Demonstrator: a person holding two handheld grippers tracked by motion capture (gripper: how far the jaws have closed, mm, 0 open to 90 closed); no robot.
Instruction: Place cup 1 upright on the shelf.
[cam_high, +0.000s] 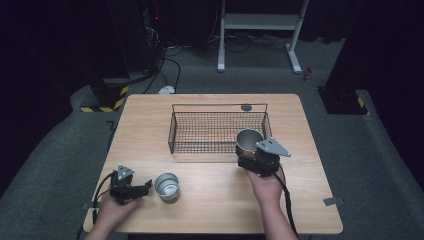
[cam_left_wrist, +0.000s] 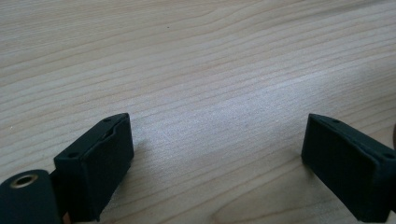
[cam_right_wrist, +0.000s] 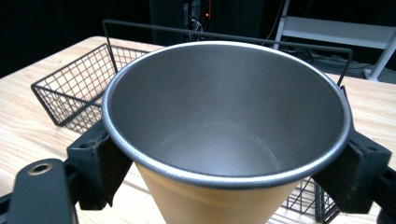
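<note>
High view: right claw (cam_high: 248, 150) grips a steel tan-sided cup (cam_high: 249, 139) at the black wire basket (cam_high: 200, 107); second steel cup (cam_high: 166, 185) waits beside the wide, empty left claw (cam_high: 145, 187).

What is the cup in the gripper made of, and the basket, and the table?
The cup looks like brushed metal inside, dull grey with a shiny rolled rim; its outside looks tan, perhaps coated. The right gripper clamps it. The basket seems to be thin dark wire, since you see through its grid. The table looks like pale wood or wood-look laminate, with grain lines.
</note>
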